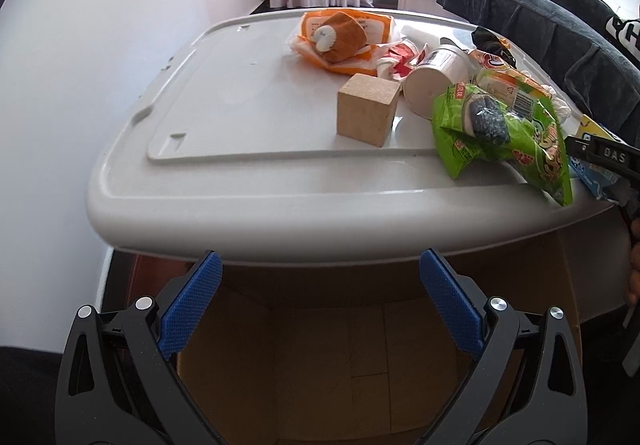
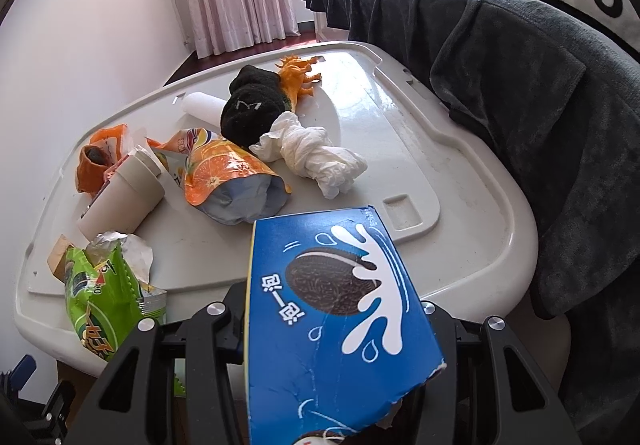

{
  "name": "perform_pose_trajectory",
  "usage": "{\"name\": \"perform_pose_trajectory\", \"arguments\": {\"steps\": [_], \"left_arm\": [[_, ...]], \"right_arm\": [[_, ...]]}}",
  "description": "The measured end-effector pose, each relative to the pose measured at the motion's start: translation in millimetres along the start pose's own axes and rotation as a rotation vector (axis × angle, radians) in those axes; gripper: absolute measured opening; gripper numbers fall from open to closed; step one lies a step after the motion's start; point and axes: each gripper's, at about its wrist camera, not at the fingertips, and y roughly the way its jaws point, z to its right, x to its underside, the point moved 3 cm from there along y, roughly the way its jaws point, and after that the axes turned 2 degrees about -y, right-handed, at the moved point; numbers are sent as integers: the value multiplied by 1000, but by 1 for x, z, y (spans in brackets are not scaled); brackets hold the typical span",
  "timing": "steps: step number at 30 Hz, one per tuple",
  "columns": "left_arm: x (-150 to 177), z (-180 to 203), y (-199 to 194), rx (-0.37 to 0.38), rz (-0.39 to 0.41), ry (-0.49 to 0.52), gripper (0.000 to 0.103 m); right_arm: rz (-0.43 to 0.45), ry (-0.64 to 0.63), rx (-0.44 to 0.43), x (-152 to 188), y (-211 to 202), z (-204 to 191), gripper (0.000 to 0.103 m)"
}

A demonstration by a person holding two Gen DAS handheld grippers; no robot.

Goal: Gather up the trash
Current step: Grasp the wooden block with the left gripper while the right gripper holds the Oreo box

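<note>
Below the front lip of the grey lid (image 1: 208, 205), in the left wrist view, the left gripper (image 1: 320, 305) hangs with its jaws wide apart and empty over an open cardboard box (image 1: 320, 365); up on the lid lie a wooden cube (image 1: 366, 111), a white cup (image 1: 434, 79) and a green snack bag (image 1: 508, 133). In the right wrist view, the right gripper (image 2: 336, 325) is clamped on a blue cookie box (image 2: 336, 309) (torn at its near corner), held above the lid's near edge beside the green bag. The thin carton could buckle or slip from the jaws, and swinging it across may sweep the overhanging bag off.
</note>
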Motion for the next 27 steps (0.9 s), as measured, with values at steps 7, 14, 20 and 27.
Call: {"name": "perform_pose_trajectory", "arguments": {"steps": [7,14,20,27], "left_arm": [[-25,13,9,58,26,6,97],[-57,12,30,64,49,-8,97],[-79,16,50,72,67,10,97],[-83,19,61,70,109,19,53]], "right_arm": [[21,-14,-26,1,-10,-8,48],[37,-44,-36,3,-18,-16,48],[33,-39,-40,4,-19,-16,48],[31,-47,-38,5,-18,-18,48]]}}
